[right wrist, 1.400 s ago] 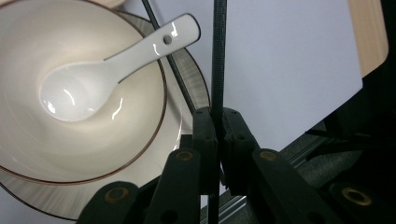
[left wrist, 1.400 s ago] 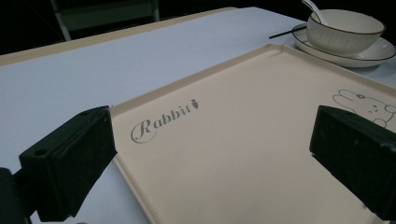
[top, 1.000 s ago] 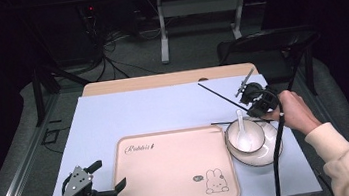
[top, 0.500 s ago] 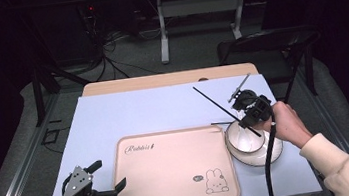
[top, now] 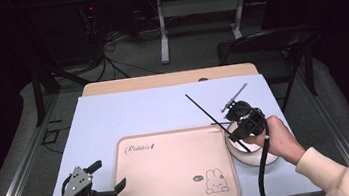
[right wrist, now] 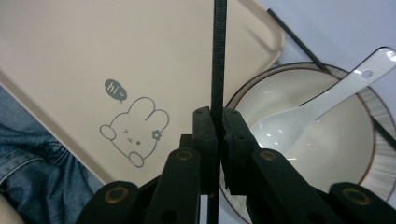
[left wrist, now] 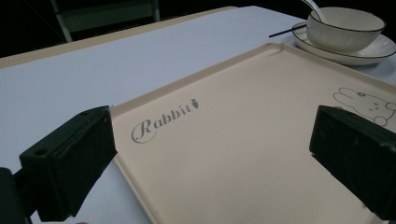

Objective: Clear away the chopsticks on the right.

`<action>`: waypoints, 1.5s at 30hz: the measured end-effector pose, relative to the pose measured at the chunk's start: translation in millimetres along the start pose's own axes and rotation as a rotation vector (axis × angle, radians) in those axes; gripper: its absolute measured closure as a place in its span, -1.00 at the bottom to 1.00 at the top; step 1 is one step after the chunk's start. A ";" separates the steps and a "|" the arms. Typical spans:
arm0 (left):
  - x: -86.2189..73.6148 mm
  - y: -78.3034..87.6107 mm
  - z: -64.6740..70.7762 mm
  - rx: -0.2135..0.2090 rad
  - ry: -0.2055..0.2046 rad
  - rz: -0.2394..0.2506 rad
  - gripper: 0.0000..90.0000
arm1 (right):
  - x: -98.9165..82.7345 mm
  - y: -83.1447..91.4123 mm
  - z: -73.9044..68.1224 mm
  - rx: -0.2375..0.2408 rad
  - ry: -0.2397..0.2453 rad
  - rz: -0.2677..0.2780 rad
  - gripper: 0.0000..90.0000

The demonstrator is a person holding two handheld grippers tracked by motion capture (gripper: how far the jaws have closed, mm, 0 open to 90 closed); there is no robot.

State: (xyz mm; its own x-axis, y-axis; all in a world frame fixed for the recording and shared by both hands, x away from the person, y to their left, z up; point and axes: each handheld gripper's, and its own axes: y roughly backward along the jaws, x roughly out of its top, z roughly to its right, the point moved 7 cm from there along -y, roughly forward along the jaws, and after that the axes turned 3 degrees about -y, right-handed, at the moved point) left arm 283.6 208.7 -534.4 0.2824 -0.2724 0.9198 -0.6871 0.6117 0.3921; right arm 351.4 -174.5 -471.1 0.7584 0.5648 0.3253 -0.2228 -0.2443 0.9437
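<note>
My right gripper hovers over the white bowl, at the beige rabbit tray's right edge. It is shut on a black chopstick that slants up and to the left. In the right gripper view the jaws pinch that chopstick above the bowl, which holds a white spoon. A second chopstick lies against the plate's rim. My left gripper rests open at the tray's near-left corner, and nothing sits between its jaws.
The bowl stands on a striped plate to the right of the tray. A pale blue mat covers the table. A black chair and table legs stand beyond the far edge.
My right gripper has moved left and toward the person with the chopstick, from beyond the bowl to over it. The left gripper has stayed still.
</note>
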 end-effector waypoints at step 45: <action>-0.2 -0.6 0.6 0.003 -0.008 -0.005 -0.99 | -67.4 -95.6 -36.8 0.146 -0.333 0.064 0.90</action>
State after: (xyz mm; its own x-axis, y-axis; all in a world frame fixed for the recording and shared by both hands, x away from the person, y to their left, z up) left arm 283.5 207.9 -534.8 0.2806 -0.2812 0.9177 -0.6875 0.6083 0.3966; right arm 299.1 -160.2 -581.1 0.9089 0.2633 0.3233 -0.2044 -0.3944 0.8959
